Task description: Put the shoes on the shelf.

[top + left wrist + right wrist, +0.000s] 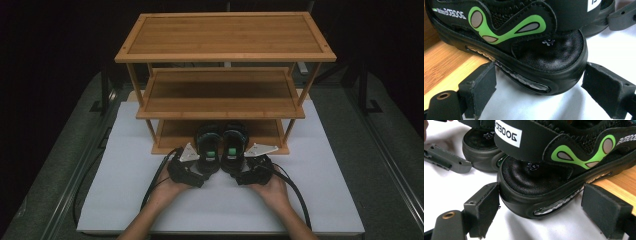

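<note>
Two black sandals with green markings stand side by side on the bottom shelf [172, 135] of a bamboo rack, heels sticking out over the white board. My left gripper [202, 172] [540, 75] is open, its jaws either side of the left sandal's [209, 145] heel [549, 62], pads close to the sole but not pressing. My right gripper [242, 172] [541, 195] is open in the same way around the right sandal's [234, 145] heel [524, 185]. Both sandals rest on the shelf edge.
The three-tier bamboo rack [225, 35] stands on a white board [125, 200] over a grey table. Its middle shelf [220, 92] overhangs the sandals. Cables trail from both grippers toward the near edge. The other gripper's grey plate [446, 160] lies beside the neighbouring sandal [479, 147].
</note>
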Tool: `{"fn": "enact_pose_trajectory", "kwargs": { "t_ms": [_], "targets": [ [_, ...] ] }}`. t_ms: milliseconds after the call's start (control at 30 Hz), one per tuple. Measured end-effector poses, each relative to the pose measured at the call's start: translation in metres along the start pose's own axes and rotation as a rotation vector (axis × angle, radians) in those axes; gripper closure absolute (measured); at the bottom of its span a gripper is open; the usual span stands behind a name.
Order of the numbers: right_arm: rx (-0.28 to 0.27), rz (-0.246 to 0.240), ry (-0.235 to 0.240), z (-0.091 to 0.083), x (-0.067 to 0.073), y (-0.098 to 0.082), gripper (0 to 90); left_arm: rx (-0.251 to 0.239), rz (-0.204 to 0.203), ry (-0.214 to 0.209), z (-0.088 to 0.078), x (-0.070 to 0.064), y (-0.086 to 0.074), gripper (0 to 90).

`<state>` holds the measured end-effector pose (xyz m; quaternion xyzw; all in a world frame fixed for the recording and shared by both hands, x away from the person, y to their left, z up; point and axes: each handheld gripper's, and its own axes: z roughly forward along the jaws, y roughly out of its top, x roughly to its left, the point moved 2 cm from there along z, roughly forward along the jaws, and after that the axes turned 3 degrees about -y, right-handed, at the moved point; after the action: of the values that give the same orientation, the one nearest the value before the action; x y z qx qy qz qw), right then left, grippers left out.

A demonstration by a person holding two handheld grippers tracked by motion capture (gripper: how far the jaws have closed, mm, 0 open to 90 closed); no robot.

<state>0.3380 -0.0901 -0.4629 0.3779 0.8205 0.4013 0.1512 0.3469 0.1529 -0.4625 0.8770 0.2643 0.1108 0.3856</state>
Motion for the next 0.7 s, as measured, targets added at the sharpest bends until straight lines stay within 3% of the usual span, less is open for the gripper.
{"fn": "enact_pose_trajectory", "kwargs": {
  "t_ms": [167,367,700],
  "targets": [
    [0.000,-0.003,0.016,-0.002,-0.004,0.001,15.9,-0.018,-0.017,-0.025,-0.003,0.005,0.002,12.6],
    [-0.052,0.004,0.027,-0.007,-0.008,0.007,21.9,-0.030,-0.014,-0.028,-0.005,0.012,0.010,17.0],
    [-0.041,0.008,0.022,-0.001,-0.016,0.014,23.3,-0.012,-0.002,-0.031,0.001,0.022,0.019,16.9]
  ]
}}
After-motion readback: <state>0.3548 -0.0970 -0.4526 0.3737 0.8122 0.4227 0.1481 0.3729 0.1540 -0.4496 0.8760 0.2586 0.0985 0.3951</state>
